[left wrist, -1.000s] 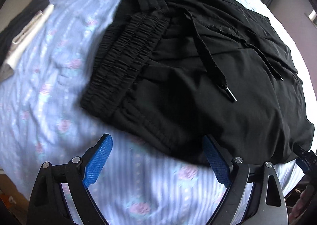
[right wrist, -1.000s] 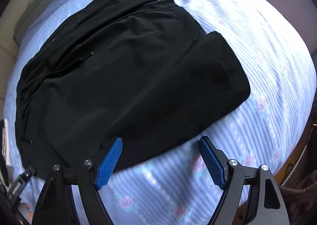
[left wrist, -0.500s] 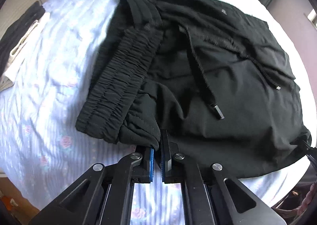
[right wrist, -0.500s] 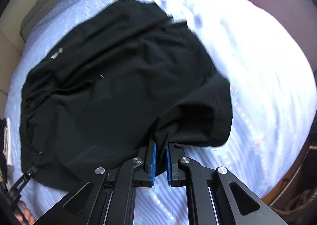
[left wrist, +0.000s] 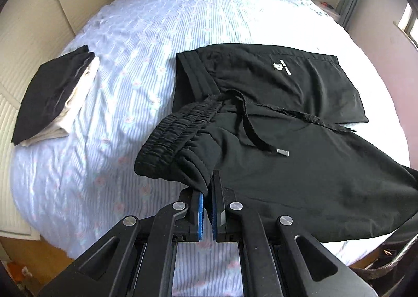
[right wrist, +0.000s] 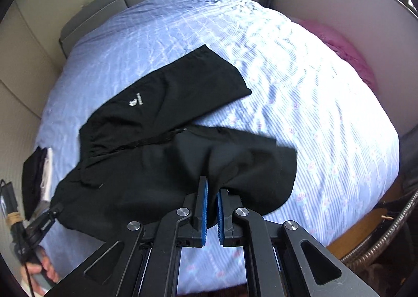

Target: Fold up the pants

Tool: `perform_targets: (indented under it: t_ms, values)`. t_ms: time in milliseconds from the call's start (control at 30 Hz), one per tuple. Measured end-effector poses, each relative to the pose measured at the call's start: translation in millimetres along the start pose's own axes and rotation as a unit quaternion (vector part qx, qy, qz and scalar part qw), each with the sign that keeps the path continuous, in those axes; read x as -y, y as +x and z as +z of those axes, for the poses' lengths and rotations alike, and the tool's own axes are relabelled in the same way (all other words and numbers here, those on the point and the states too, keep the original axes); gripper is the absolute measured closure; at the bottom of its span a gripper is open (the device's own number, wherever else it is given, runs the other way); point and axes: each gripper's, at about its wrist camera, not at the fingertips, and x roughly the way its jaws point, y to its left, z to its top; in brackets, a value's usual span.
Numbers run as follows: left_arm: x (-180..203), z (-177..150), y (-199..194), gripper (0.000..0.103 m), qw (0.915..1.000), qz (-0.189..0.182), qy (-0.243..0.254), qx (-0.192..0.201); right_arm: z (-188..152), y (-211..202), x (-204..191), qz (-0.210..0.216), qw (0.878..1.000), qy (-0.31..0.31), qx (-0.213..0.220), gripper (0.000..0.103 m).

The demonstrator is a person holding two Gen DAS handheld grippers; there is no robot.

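Observation:
Black pants (left wrist: 300, 145) with an elastic waistband (left wrist: 177, 124), a drawstring (left wrist: 261, 140) and a small white logo (left wrist: 280, 67) lie on the bed. My left gripper (left wrist: 207, 192) is shut on the near waistband edge and holds it lifted. My right gripper (right wrist: 211, 192) is shut on the near leg's hem edge of the pants (right wrist: 169, 166), also lifted. The far leg (right wrist: 183, 93) lies flat on the sheet. The left gripper also shows at the lower left of the right wrist view (right wrist: 44, 221).
The bed (left wrist: 156, 35) has a light blue striped floral sheet. A folded stack of black and cream clothes (left wrist: 54, 95) sits at the left edge. A grey headboard (right wrist: 130, 4) is at the far end. A pink cloth (right wrist: 347, 48) lies at the right side.
Both grippers closed on the near edge of the pants, then lifted it up and back. The near half of the pants now hangs raised off the sheet.

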Motion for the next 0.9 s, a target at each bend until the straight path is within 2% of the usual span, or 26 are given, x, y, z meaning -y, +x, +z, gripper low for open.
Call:
perform_targets:
  t_ms: [133, 233, 367, 533, 633, 767, 900]
  values:
    - [5.8, 2.8, -5.0, 0.097, 0.9998, 0.009, -0.001, -0.019, 20.9, -5.8, 2.1, 0.000, 1.000, -0.004, -0.006, 0.096]
    - [10.0, 11.9, -2.3, 0.097, 0.9997, 0.016, -0.006, -0.019, 42.8, 0.7, 1.5, 0.007, 1.000, -0.003, 0.003, 0.096]
    - [16.9, 44.2, 5.8, 0.097, 0.9991, 0.012, -0.042, 0.004, 65.5, 7.5, 0.0, 0.007, 0.999, -0.009, 0.039, 0.096]
    - [16.7, 101.6, 24.4, 0.096, 0.9959, 0.003, -0.080, 0.041, 120.3, 30.7, -22.2, 0.019, 0.996, -0.030, 0.081, 0.096]
    - [16.8, 138.5, 47.9, 0.096, 0.9947, 0.002, -0.091, 0.049, 163.4, 61.5, -43.5, 0.021, 0.995, -0.044, 0.092, 0.096]
    - [16.7, 191.4, 95.8, 0.096, 0.9948, 0.004, -0.097, 0.033, 216.3, 118.2, -69.6, 0.022, 0.995, -0.045, 0.083, 0.096]
    - [12.4, 227.0, 149.1, 0.096, 0.9939, 0.021, -0.108, 0.009, 258.0, 200.2, -93.2, 0.010, 0.997, -0.059, 0.041, 0.096]
